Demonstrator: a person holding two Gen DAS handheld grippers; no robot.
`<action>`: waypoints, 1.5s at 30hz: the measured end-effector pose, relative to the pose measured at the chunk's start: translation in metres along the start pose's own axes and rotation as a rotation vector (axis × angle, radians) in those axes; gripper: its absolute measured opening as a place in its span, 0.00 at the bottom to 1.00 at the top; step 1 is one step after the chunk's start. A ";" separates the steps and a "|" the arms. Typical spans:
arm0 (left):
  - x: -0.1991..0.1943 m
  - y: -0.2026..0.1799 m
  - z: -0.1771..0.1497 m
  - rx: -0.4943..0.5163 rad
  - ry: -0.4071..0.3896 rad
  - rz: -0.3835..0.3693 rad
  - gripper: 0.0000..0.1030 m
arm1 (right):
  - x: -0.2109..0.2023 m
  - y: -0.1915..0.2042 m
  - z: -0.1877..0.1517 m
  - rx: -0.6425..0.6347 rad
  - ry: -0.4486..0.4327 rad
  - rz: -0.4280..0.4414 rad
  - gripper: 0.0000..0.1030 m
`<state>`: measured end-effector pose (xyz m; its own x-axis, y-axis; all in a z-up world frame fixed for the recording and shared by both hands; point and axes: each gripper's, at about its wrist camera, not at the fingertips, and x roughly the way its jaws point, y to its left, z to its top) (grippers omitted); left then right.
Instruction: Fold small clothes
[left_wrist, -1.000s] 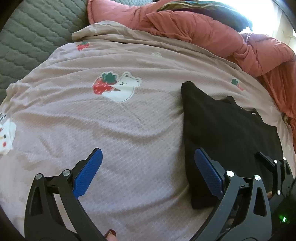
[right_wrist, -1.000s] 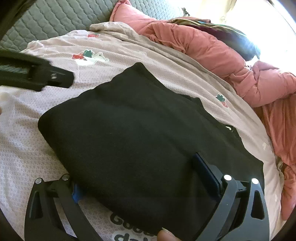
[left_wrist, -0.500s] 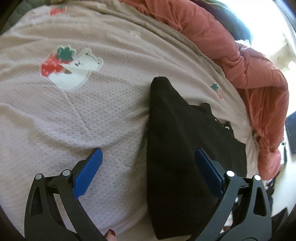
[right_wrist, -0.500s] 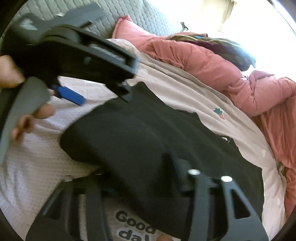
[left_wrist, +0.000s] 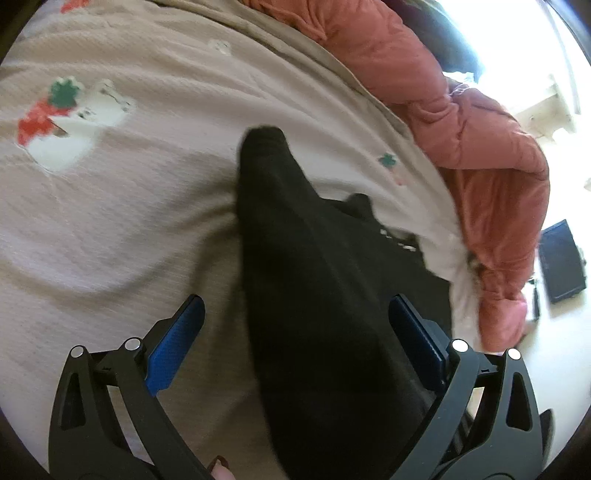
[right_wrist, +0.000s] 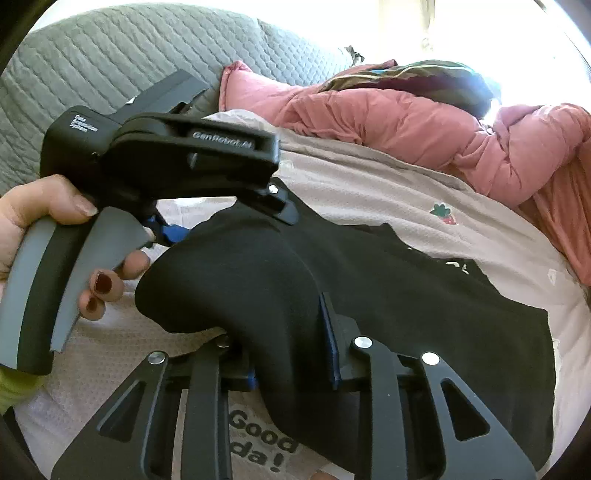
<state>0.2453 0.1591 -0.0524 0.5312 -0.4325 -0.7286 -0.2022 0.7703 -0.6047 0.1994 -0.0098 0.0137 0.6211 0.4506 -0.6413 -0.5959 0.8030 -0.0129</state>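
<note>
A black garment (right_wrist: 388, 295) lies folded on the pale printed bedsheet (left_wrist: 129, 206). My right gripper (right_wrist: 291, 356) has its jaws closing on the garment's near edge, and the cloth bunches up into a hump between the pads. My left gripper (left_wrist: 295, 343) stands open astride the garment's (left_wrist: 314, 277) left folded edge, its blue pads (left_wrist: 173, 347) clear of the cloth on both sides. In the right wrist view the left gripper (right_wrist: 232, 221) sits over the garment's far left corner, held by a person's hand (right_wrist: 48, 218).
A salmon-pink quilt (right_wrist: 424, 125) is heaped along the far and right side of the bed. A grey quilted headboard (right_wrist: 92, 55) stands behind. White cloth printed "Good da!" (right_wrist: 258, 439) lies under the garment's near edge. Floor shows beyond the bed's right edge (left_wrist: 561, 258).
My right gripper has gone from wide open to clamped on the garment's near edge and has lifted it. My left gripper has moved right over the garment's left edge and tipped downward.
</note>
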 end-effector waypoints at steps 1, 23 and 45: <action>0.000 -0.005 -0.001 0.002 0.001 -0.008 0.84 | -0.003 -0.001 0.000 0.003 -0.003 -0.001 0.23; -0.001 -0.152 -0.044 0.230 -0.044 0.011 0.30 | -0.083 -0.093 -0.031 0.282 -0.047 0.017 0.11; 0.045 -0.220 -0.070 0.326 -0.012 0.034 0.63 | -0.081 -0.165 -0.092 0.531 0.028 0.073 0.08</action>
<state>0.2563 -0.0626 0.0257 0.5388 -0.3996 -0.7416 0.0530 0.8947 -0.4435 0.2004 -0.2149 -0.0032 0.5696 0.5076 -0.6464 -0.2924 0.8602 0.4178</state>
